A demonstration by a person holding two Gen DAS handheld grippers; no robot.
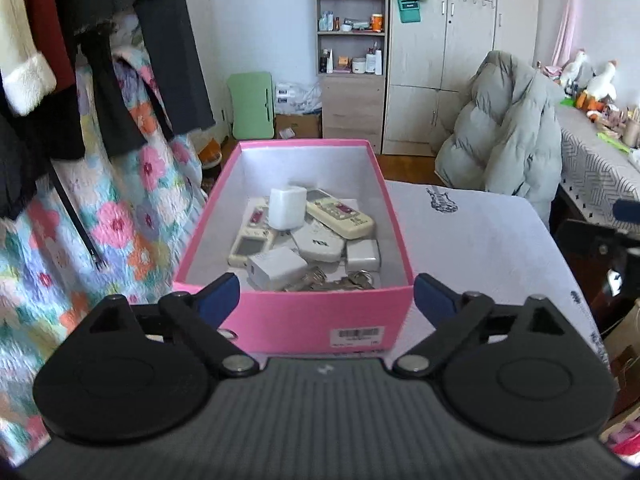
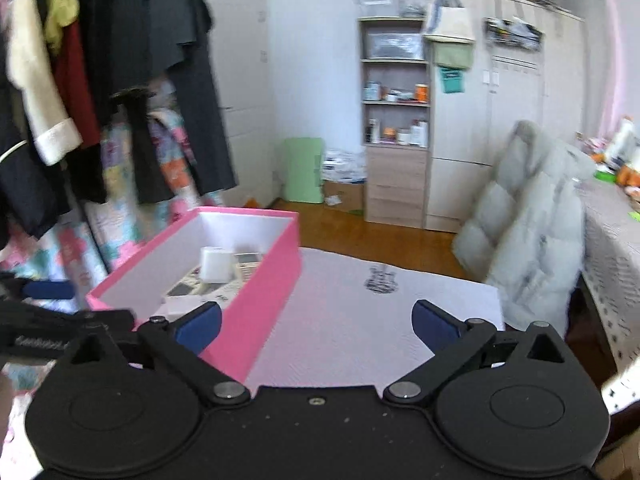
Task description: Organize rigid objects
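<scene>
Left wrist view: pink rectangular cardboard box (image 1: 294, 312) on white quilted table cover (image 1: 480, 240), long axis pointing away; left gripper (image 1: 327, 292) spread wide, empty.
Right wrist view: box (image 2: 256, 300) at left, long axis diagonal; right gripper (image 2: 316, 322) wide apart, empty.

Soft, even daylight fills the room in both views; its source is out of sight, though the pale pink curtain (image 1: 568, 8) at the far right glows brightest. Shadows are faint — only a mild grey shade inside the open pink cardboard box (image 1: 296, 312). The white walls wash out slightly, without hard glare. The left wrist view is fairly sharp at its centre, softening over the flowered quilt (image 1: 132, 216). The right wrist view is smeared throughout — the puffy grey-white jacket (image 2: 528, 232) and tall wooden shelf unit (image 2: 396, 120) look streaked. Fisheye bending curves the edges, with dark corners.
</scene>
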